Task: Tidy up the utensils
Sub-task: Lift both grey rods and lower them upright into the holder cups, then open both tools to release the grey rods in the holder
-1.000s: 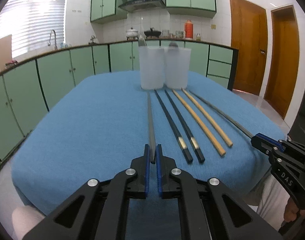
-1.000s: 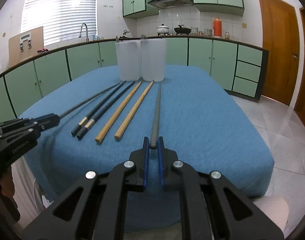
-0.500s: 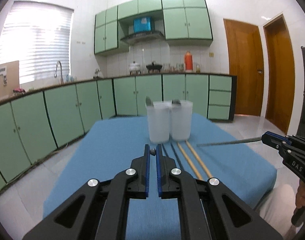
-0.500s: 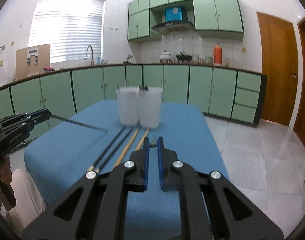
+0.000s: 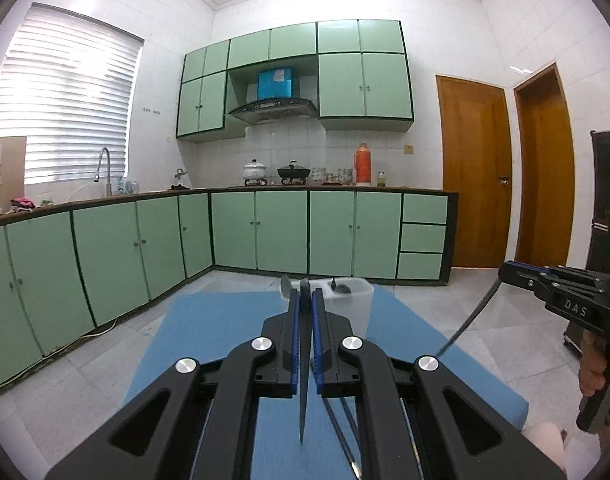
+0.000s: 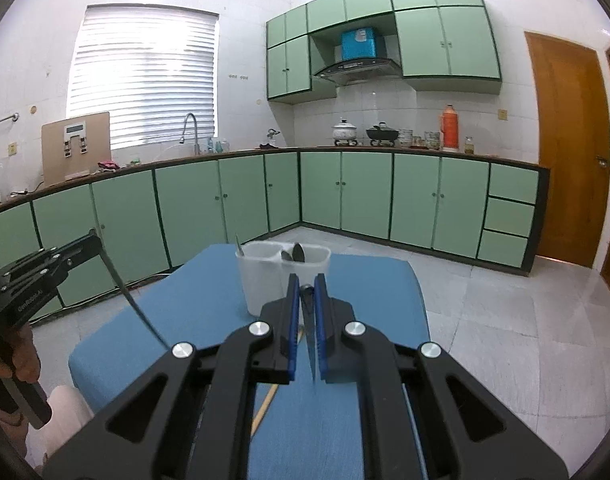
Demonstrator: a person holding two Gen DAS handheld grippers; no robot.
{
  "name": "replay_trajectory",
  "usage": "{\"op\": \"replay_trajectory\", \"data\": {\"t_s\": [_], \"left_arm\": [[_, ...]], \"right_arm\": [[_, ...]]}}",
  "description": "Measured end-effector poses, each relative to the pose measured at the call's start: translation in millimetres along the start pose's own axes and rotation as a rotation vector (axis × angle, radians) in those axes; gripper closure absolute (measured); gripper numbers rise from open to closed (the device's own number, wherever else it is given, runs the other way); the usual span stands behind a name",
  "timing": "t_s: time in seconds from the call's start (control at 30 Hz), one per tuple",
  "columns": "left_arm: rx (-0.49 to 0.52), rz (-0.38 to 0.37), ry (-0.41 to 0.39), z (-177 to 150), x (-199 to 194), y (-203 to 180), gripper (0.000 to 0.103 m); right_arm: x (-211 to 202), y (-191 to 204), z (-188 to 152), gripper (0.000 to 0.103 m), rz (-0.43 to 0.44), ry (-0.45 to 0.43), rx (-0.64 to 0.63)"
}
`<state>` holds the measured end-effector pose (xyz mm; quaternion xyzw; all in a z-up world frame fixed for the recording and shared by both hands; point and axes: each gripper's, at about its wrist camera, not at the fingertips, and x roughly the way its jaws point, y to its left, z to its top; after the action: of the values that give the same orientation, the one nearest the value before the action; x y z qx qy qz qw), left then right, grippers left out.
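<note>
Now each tool grips a chopstick.

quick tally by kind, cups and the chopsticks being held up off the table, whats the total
grey chopsticks: 2, one in the left gripper, one in the right gripper
translucent cups: 2
total: 4
chopsticks on the blue cloth are mostly hidden, so not counted

Two cups stand side by side on the table; chopsticks lie before the cups
</note>
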<state>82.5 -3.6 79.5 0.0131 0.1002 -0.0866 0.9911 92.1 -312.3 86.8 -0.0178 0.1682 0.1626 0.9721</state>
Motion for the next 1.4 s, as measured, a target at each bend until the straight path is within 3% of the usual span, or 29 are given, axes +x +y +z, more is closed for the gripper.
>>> {"op": "replay_trajectory", "data": {"t_s": [0.33, 0.67, 0.93, 1.2, 1.4], "left_arm": [[-0.022, -0.049, 0.015, 27.4, 28.0, 11.6, 0.097], [-0.012, -0.064, -0.097, 80.1, 51.6, 7.9, 0.097], [-0.006, -0.041, -0.198, 127.7, 103.9, 1.1, 0.097], [-0.020, -0.018, -0.188, 129.1, 174.3, 6.2, 0.097], [-0.018, -0.008, -0.100, 102.8, 224.3, 9.1, 0.097]], "right_arm": [[25.1, -12.7, 39.7, 0.097, 0.068, 0.057, 0.002], [38.2, -21.9, 112.4, 0.097, 0.101, -0.058, -0.006], [86.4, -25.3, 171.7, 0.097, 0.082, -0.117, -0.018], [162.8, -39.3, 178.5, 0.097, 0.034, -0.082, 0.000], [205.5, -39.3, 151.7, 0.097, 0.046, -0.020, 0.038]]}}
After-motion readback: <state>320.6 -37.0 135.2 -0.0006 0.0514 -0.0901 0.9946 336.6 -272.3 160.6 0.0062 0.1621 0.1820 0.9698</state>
